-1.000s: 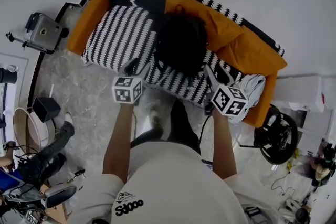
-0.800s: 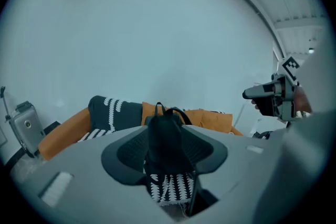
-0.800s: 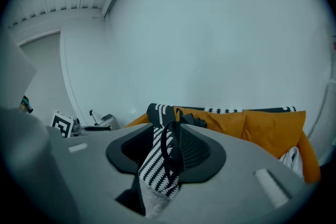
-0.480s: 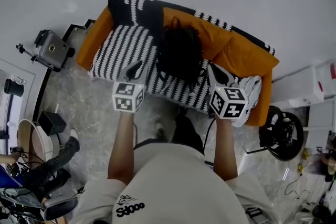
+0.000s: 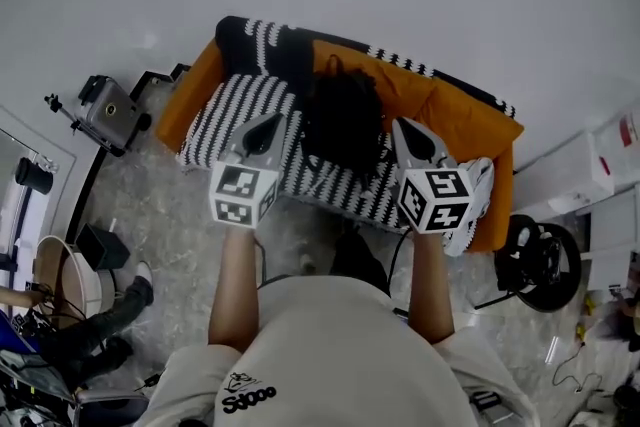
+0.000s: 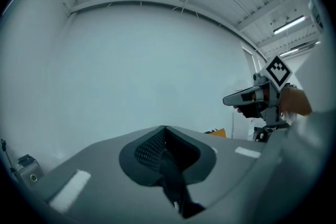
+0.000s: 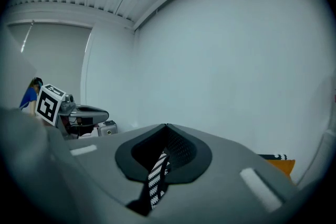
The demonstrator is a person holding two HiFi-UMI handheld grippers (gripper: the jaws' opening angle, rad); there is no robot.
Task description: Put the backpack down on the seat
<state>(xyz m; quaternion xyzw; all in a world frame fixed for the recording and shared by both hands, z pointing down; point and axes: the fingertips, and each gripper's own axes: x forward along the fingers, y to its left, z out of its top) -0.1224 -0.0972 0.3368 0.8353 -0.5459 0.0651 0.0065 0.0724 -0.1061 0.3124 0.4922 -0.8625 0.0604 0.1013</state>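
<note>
Left gripper (image 5: 266,123), right gripper (image 5: 406,131): jaws just pressed together, empty; backpack (image 5: 343,120) on sofa seat (image 5: 224,120) only in head view.

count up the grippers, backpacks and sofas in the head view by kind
grippers: 2 (left gripper, right gripper)
backpack: 1
sofa: 1
total: 4

Left tool (image 5: 270,123) and right tool (image 5: 404,130) held out level — jaws just closed, empty.
</note>
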